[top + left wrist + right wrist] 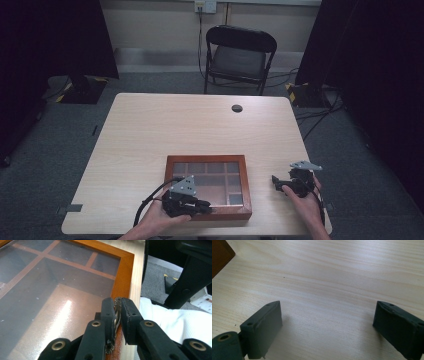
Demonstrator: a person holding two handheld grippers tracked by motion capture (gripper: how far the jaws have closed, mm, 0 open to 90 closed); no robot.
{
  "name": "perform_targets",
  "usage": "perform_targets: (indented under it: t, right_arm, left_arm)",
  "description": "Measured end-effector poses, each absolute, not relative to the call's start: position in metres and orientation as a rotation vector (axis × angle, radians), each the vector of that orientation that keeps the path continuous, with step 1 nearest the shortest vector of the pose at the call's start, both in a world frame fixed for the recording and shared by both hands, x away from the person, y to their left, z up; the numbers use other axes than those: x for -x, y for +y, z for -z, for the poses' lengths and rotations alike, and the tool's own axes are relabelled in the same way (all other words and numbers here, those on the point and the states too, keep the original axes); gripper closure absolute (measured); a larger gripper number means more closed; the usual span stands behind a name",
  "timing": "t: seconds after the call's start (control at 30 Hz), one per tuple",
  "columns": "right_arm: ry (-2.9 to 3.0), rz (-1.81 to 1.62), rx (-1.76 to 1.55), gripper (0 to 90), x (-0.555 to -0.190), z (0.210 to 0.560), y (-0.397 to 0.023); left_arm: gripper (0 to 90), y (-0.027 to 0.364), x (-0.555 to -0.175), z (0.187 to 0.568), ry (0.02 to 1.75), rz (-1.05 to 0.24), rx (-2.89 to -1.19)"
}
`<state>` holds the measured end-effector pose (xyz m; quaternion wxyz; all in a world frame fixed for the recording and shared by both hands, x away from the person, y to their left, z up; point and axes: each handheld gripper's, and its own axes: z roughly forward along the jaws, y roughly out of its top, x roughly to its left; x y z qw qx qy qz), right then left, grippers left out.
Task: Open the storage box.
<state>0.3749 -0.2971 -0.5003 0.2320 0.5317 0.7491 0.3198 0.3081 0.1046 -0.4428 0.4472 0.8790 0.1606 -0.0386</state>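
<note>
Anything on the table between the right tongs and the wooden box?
No, only bare tabletop in the high view. The right tongs stand open beside the wooden box, and the right gripper view shows bare wood between its jaws.

We are looking at a pale wooden table (150, 135) standing on grey carpet. A wooden box (208, 187) with a glass lid is lying near its front edge, right of centre. A round cable hole (237, 108) is sitting near the back edge.
</note>
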Motion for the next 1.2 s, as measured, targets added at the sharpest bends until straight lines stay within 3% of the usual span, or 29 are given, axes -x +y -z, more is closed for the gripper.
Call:
perform_targets:
  t: [0.47, 0.7, 1.2]
  right_arm:
    - [2.062, -0.879, -1.46, 7.6, -0.375, 0.5, -0.297]
    - [2.114, -0.888, -1.43, 15.1, -0.374, 0.496, -0.296]
    - [2.378, -1.185, -1.138, 16.1, -0.358, 0.475, -0.263]
  left_arm:
    - [81.9, 0.105, -0.313, 0.441, 0.41, 0.144, -2.181]
    - [82.0, 0.107, -0.318, 0.435, 0.407, 0.188, -2.158]
    - [82.1, 0.106, -0.324, 0.417, 0.414, 0.214, -2.145]
